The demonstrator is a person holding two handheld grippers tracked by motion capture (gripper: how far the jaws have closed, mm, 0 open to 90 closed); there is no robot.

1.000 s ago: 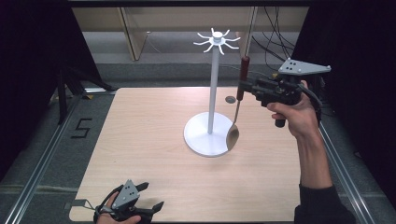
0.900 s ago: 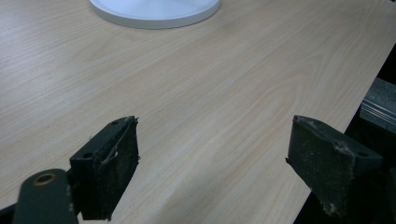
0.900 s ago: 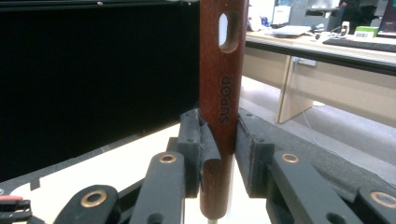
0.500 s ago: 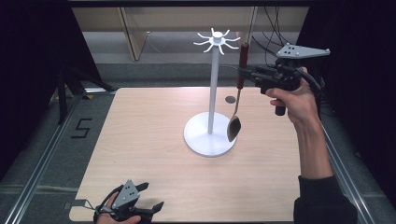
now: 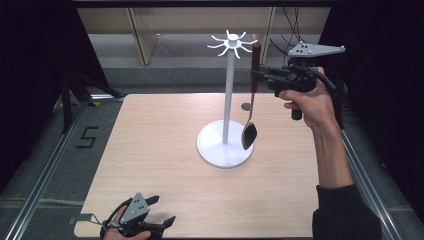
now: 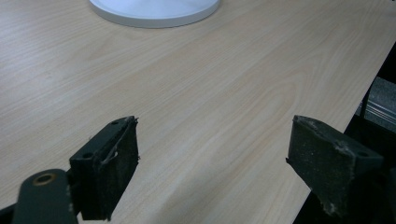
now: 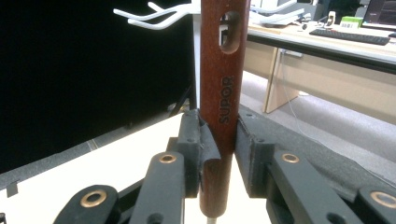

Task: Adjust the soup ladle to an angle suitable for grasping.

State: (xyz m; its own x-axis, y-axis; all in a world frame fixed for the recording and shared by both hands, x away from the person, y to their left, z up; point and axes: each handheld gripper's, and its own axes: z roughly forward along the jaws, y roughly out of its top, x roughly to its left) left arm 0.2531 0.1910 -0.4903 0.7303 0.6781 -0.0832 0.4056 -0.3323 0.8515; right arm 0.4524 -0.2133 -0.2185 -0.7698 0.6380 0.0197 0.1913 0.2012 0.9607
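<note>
High view is showing my right gripper point(image 5: 259, 76) holding the spoon point(image 5: 251, 107) up beside the white hook stand point(image 5: 227, 100), its top just by the hooks point(image 5: 232, 43). I'm gripping the brown wooden handle point(image 7: 223, 93) between both pads, squeezed tight on it. I'm judging the step in hand as hanging: I'm aiming to line the slot point(image 7: 228, 31) near the handle's top with one prong, keep the handle vertical, slide it on gently, and only then let go. The spoon's long axis is running straight up and down, bowl point(image 5: 249, 135) pointing down above the stand's round base point(image 5: 212, 150), slot end pointing up. My left gripper point(image 5: 150, 220) is resting at the table's point(image 5: 150, 150) near edge, jaws spread wide, nothing between them.
</note>
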